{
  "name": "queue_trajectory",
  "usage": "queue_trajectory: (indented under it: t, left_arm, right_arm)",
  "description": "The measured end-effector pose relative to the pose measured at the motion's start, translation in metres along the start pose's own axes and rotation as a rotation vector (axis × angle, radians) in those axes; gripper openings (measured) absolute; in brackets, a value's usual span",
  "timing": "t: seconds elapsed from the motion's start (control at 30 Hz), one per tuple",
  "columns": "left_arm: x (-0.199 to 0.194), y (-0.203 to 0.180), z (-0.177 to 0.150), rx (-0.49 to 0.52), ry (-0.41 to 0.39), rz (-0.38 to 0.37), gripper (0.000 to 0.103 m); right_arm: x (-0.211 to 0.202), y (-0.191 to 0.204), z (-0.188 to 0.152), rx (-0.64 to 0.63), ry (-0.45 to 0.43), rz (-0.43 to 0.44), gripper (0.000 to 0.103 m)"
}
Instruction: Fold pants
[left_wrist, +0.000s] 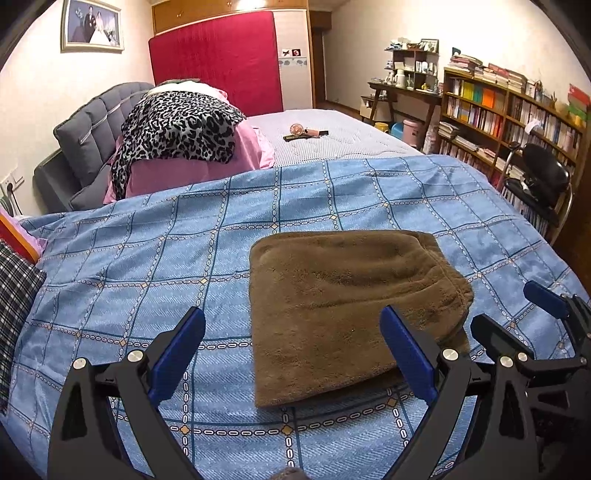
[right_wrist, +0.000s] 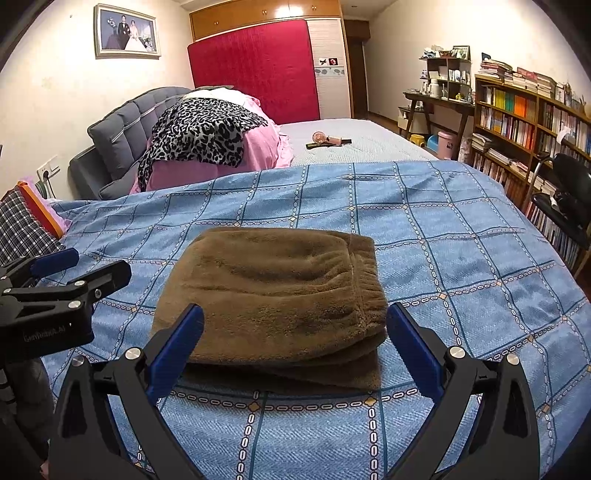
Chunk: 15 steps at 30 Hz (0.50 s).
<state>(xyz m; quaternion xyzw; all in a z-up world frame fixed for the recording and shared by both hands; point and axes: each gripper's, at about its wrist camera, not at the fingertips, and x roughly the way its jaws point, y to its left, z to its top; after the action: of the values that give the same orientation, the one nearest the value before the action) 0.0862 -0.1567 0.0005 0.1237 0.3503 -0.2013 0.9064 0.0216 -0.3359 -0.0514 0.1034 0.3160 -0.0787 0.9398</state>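
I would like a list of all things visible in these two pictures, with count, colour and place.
pants: 1, brown, folded on the quilt
quilt: 1, blue checked, covering the near bed
leopard cloth: 1, black and white, on pink bedding
pink bedding: 1 pile, by the grey headboard
mattress: 1, red, upright against the wardrobe
bookshelf: 1, brown, right wall
framed photo: 1, left wall
left gripper: 1, black and blue, open
right gripper: 1, black and blue, open

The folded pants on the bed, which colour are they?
Brown, a plain fleecy fabric; the pants show best in the right wrist view.
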Motion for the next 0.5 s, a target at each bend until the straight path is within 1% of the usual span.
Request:
queue_trajectory:
  t: [0.33, 0.5]
  left_arm:
    - [-0.0012, -0.0011, 0.0002, 0.008, -0.001, 0.006, 0.095]
    - [-0.0014, 0.0031, -0.0002, -0.023, 0.004, 0.021, 0.095]
  right_arm:
    - [-0.0002, -0.0002, -0.0006, 0.000, 0.001, 0.002, 0.100]
    - [-0.0010, -0.0005, -0.0014, 0.007, 0.000, 0.003, 0.100]
